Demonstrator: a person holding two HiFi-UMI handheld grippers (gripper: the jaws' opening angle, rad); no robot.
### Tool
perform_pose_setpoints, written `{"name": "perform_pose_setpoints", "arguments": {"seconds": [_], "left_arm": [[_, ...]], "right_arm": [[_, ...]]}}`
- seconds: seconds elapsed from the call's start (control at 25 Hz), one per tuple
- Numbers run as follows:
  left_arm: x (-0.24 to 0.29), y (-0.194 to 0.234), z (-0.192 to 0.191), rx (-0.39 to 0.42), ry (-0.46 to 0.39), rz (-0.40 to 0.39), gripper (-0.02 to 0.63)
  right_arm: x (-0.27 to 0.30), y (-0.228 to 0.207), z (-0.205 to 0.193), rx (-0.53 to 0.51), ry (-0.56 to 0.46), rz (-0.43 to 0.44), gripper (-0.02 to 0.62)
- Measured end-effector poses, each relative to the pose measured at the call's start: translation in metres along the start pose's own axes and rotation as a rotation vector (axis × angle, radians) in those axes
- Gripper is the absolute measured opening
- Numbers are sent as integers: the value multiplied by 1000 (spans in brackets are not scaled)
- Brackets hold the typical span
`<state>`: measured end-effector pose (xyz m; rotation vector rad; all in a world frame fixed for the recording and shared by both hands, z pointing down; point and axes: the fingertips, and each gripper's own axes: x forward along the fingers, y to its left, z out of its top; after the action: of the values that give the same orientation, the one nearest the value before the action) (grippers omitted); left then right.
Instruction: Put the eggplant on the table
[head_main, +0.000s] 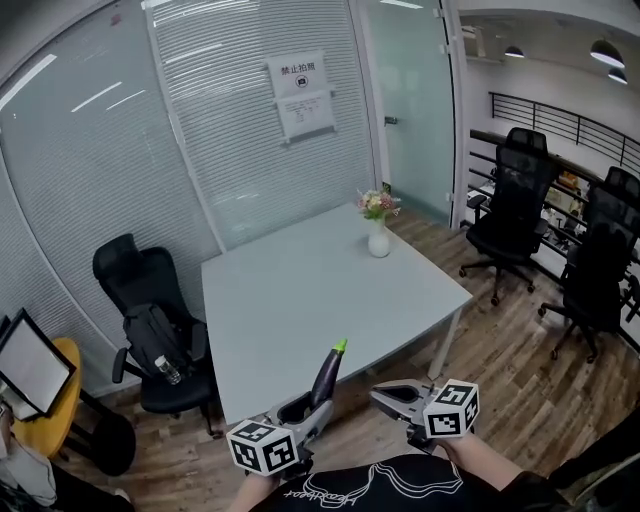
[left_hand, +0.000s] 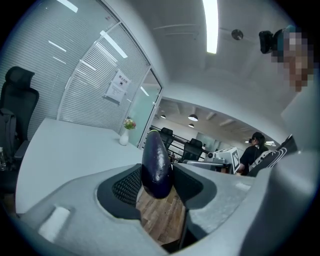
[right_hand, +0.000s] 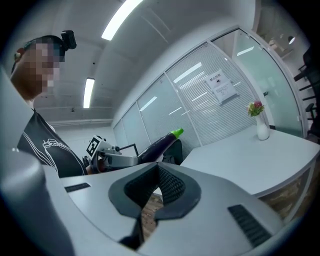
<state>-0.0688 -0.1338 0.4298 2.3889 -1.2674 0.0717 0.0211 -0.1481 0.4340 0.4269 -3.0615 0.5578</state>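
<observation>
Left gripper view: eggplant (left_hand: 156, 167) pinched inside left gripper (left_hand: 157, 185); right gripper (right_hand: 156, 187) closed

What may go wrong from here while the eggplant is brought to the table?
1. The left gripper grips the eggplant only at its rounded lower end. The long body leans up above the jaws, so it might pivot or slip out.
2. The eggplant hangs over the wooden floor, short of the near edge of the table. Opening now would likely drop it there.
</observation>
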Motion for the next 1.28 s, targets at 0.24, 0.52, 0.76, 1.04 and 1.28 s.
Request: {"name": "perform_pose_setpoints", "arguments": {"seconds": [0.24, 0.52, 0.76, 1.04, 1.28], "left_arm": [[18, 25, 5, -8, 8, -7, 199], [49, 66, 17, -30, 30, -35, 199], [82, 110, 31, -36, 50, -36, 199], [125, 166, 38, -23, 73, -20, 199], [166, 212, 32, -1, 111, 14, 199]], "right_arm": [[15, -22, -4, 14, 11, -22, 5], [42, -58, -3, 34, 22, -62, 5], [62, -97, 1, 69, 24, -108, 5], [82, -142, 6, 87, 19, -169, 5], [93, -177, 0, 83, 55, -230, 5]]}}
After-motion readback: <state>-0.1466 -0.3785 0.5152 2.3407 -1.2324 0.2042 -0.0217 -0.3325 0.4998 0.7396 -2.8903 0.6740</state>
